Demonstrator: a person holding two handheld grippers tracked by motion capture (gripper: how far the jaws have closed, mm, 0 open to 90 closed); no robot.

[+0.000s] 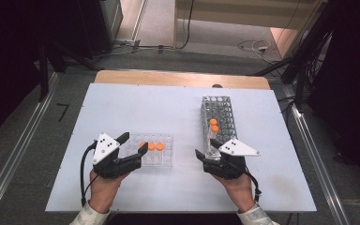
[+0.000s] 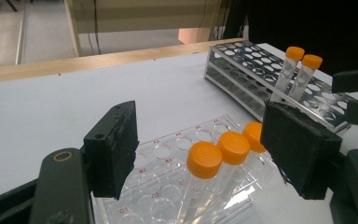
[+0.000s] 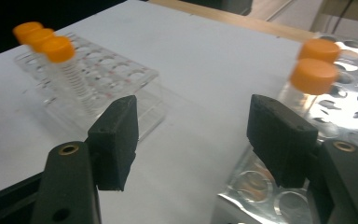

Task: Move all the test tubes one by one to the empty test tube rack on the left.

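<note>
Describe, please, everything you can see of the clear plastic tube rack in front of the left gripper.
The clear plastic tube rack is a low, transparent block lying flat on the white table top, near its front edge. Its top carries rows of round wells marked with small red labels such as A3, B2 and C1. Three clear tubes with orange screw caps stand upright in one row of wells; the other wells are vacant. The left gripper hangs open at the rack's left end, its pads not pressing on anything.

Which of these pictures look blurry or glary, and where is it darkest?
In the right gripper view the orange-capped tubes in the clear rack are smeared by blur, and the metal rack glares. The left gripper view is sharper, its nearest cap crisp. The high view is soft, with dark corners and an evenly lit white table.
</note>
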